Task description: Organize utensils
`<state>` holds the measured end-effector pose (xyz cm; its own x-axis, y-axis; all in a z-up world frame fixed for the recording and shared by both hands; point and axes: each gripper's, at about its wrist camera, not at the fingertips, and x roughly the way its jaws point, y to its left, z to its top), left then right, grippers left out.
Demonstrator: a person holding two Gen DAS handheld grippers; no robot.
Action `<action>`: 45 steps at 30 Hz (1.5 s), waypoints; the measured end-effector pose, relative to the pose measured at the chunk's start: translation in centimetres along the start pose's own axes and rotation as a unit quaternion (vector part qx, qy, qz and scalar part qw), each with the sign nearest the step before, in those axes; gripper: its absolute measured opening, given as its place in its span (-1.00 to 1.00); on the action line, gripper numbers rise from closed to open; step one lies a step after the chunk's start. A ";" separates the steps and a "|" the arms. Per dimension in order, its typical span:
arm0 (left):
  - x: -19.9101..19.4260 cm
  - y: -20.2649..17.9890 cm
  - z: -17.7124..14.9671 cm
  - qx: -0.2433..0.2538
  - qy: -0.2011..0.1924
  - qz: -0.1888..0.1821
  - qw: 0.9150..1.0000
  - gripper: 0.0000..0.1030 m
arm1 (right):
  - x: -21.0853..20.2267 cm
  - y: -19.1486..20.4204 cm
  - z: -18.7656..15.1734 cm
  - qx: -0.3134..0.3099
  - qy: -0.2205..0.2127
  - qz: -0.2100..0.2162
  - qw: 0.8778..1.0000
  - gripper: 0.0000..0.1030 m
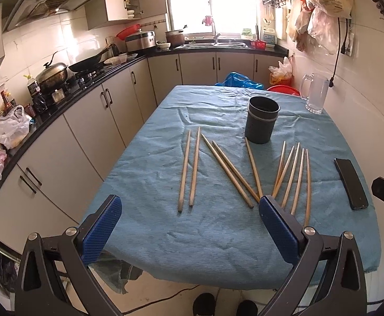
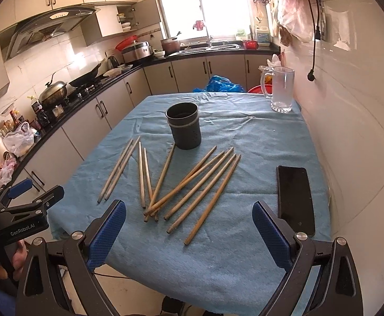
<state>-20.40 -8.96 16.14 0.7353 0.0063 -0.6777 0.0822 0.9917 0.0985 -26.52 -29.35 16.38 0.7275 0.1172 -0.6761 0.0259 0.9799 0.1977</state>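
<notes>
Kitchen counters (image 1: 92,79) curve along the left and far walls. Nearer, a table under a blue cloth (image 2: 244,131) holds everything else. A clear glass mug (image 2: 280,89) stands at its far right corner, and a dark cylindrical holder (image 2: 184,129) stands upright mid-table. A black phone (image 2: 294,197) lies flat at the right. Wooden chopsticks (image 2: 192,184) lie scattered on the cloth just near of the holder. The left gripper (image 1: 190,216) and right gripper (image 2: 189,223) both hover at the near edge, jaws spread wide, holding nothing.

9 wooden chopsticks (image 2: 192,184) lie flat, fanned loosely just in front of the upright, empty dark cylindrical holder (image 2: 183,126), one tip nearly touching its base.
</notes>
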 end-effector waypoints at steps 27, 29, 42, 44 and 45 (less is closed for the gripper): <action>0.2 0.2 0.0 -0.008 0.006 0.025 1.000 1.00 | 2.5 -0.1 0.8 -0.012 0.024 0.038 0.999 0.92; 0.4 0.0 0.1 -0.009 0.009 0.027 1.000 1.00 | 2.7 -0.4 0.8 -0.009 0.027 0.040 0.999 0.92; 3.0 1.2 -0.7 -0.036 0.085 0.027 0.995 1.00 | 5.3 -3.8 1.1 0.044 0.060 0.046 0.996 0.91; 3.7 1.9 -0.6 -0.037 0.097 0.025 0.994 1.00 | 6.1 -4.5 1.2 0.059 0.070 0.039 0.995 0.86; 4.1 2.4 -0.4 -0.040 0.099 0.020 0.994 1.00 | 6.4 -4.7 1.2 0.065 0.073 0.036 0.995 0.85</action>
<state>-17.45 -6.54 13.32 0.5892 0.0636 -0.8055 -0.0049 0.9972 0.0751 -21.13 -33.44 11.98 0.6236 0.2177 -0.7508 0.0727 0.9401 0.3330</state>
